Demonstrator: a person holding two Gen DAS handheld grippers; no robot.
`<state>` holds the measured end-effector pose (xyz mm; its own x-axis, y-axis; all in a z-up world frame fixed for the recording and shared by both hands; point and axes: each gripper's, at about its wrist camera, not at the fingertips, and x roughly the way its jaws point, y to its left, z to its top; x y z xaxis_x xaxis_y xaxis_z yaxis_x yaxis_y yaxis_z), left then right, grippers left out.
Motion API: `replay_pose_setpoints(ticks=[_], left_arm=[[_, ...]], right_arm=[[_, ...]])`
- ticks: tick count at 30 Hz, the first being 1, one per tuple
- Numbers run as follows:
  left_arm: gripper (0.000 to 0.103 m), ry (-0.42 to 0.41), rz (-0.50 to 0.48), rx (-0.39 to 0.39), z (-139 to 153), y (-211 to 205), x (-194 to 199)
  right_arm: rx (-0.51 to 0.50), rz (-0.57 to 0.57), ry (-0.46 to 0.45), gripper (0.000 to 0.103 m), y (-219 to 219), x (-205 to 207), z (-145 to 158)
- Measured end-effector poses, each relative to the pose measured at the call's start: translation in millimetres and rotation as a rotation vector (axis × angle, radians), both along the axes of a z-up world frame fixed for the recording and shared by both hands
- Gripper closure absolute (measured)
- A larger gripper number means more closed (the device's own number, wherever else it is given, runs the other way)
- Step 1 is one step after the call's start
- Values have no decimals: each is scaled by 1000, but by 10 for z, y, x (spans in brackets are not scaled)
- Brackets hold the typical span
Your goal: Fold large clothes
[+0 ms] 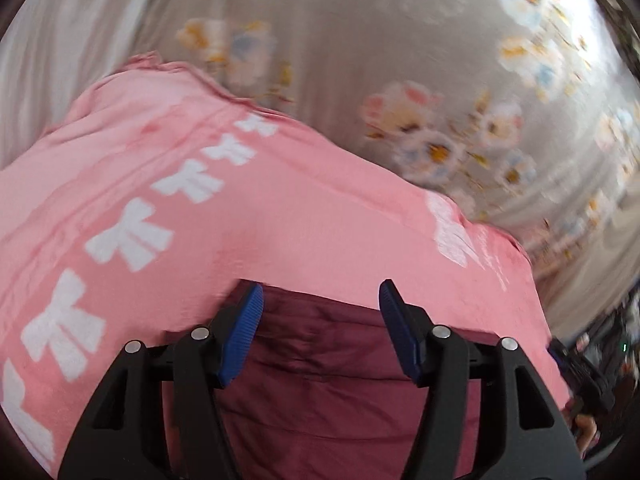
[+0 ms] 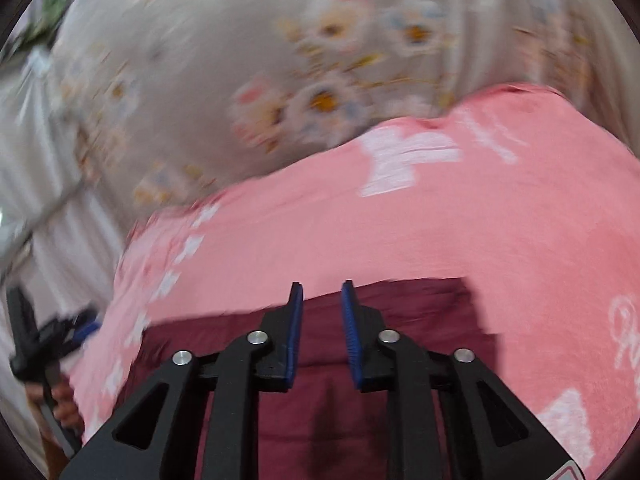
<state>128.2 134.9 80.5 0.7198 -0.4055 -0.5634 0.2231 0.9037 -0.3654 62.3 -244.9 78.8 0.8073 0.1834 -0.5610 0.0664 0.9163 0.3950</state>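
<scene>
A large pink garment (image 1: 304,216) printed with white bows is lying spread over a grey floral bedsheet (image 1: 360,40), filling the lower half of both wrist views. In the left wrist view, a row of white bows (image 1: 128,236) is running from 7 o'clock up toward 11 o'clock across the cloth, and a dark maroon fabric (image 1: 340,368) is showing at 6 o'clock, with the pink cloth around it on the left, top and right. The left tool (image 1: 321,300) is hovering over that maroon patch with its blue-padded fingers (image 1: 244,332) standing wide apart and nothing between them. In the right wrist view, the pink cloth is reaching from 8 o'clock to 3 o'clock, with the bedsheet (image 2: 200,80) beyond it at 12 o'clock, blurred. The right tool (image 2: 322,296) is sitting over the upper edge of the maroon fabric (image 2: 320,420), its fingers (image 2: 295,332) separated by a narrow gap and gripping nothing. At 8 o'clock in this view the other tool is appearing, small and blurred, beside the garment's edge.
</scene>
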Motion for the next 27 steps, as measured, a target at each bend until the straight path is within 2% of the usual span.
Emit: replay_pose_setpoints(ticks=[2,5,8,10,13,20,27], left_arm=[[45,25,-86,47,-19,-371,11],[45,88,-183,144,-284,-910,59],[47,191,-211,159,-658,-1145,213],[49,224,-194,172,-817,-1155,304],[49,230,-175,197,-932,-1159,412],[49,233,-152,217,-1049,-1128,581],[48,180,-144,279,-1160,-1225,567]], right_arm=[[-40,99,28,97,431,136,-85],[-111,181,96,99,872,368,-254],[-92,219,183,99,982,577,-454],[-93,223,234,99,993,713,-598],[-96,226,286,101,994,906,-752],[-83,226,334,103,992,1109,-957],[-61,225,327,103,993,1134,-1099]])
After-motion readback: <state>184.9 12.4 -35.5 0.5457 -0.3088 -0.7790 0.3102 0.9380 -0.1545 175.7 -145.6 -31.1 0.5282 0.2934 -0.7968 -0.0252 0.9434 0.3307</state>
